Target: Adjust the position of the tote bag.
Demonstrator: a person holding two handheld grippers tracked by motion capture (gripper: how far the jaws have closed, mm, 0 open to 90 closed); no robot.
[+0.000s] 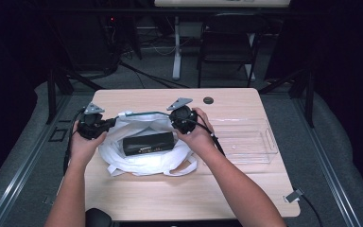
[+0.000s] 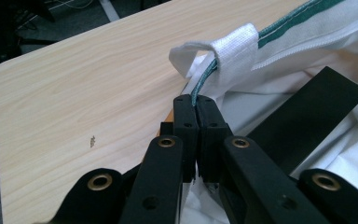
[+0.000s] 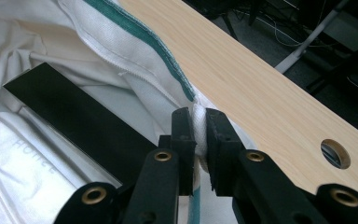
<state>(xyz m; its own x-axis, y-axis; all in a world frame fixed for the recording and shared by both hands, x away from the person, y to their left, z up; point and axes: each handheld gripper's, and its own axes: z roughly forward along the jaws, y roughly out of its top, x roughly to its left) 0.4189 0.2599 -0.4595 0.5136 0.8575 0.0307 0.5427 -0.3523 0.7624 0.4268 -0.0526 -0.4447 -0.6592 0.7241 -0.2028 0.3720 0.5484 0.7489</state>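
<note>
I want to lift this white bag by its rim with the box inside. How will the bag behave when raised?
The white bag will likely sag: its cloth lies crumpled and folded. The black box inside may slide and pull the middle down. The left claw and right claw each pinch the green-trimmed rim, so it should probably hold.

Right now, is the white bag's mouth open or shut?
Open: the left gripper and right gripper hold the white bag's rim apart, exposing the black box.

Light wood-grain table (image 1: 179, 194) with a round cable hole (image 1: 208, 100), dark room under dim light, grey carpeted floor (image 1: 23, 156), black folding chair (image 1: 228, 45) beyond the far edge, white desk leg (image 1: 176, 47), loose cables (image 1: 156, 47) on the floor, black curtains at both sides
</note>
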